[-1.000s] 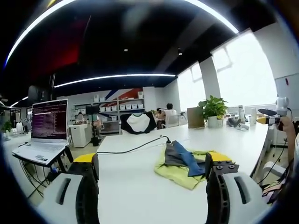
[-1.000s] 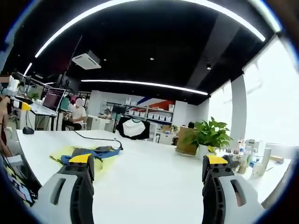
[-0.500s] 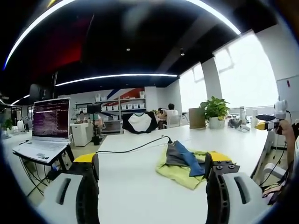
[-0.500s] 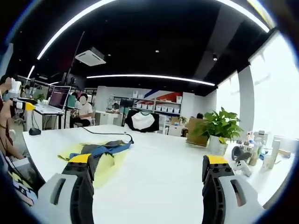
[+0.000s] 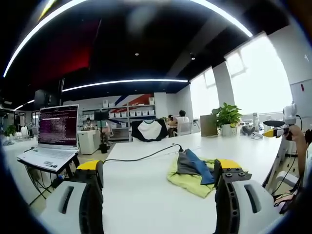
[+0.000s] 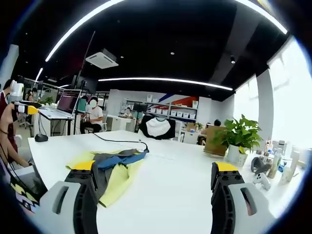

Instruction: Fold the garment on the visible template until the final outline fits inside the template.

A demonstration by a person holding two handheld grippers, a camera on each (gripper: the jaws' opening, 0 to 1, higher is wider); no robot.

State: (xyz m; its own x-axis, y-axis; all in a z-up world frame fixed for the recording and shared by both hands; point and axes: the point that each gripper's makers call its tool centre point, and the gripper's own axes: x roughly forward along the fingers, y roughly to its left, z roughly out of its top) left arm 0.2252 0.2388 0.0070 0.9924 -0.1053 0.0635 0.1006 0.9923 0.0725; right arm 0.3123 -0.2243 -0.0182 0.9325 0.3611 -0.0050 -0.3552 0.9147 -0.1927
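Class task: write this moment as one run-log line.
left gripper: open, empty | right gripper: open, empty | crumpled yellow, grey and blue garment: unfolded on white table

Between the two jaws of the left tongs [image 5: 158,192] the white table [image 5: 141,195] lies bare, so the way straight forward is free; only a black cable [image 5: 141,156] crosses it farther ahead, and the crumpled garment [image 5: 195,170] lies ahead just inside the right jaw. To the left of these tongs, beyond the table edge, an open laptop [image 5: 51,141] stands in the way. Ahead of the right tongs [image 6: 156,192] the table is bare too, with the garment beside the left jaw and a potted plant [image 6: 239,139] far ahead on the right.
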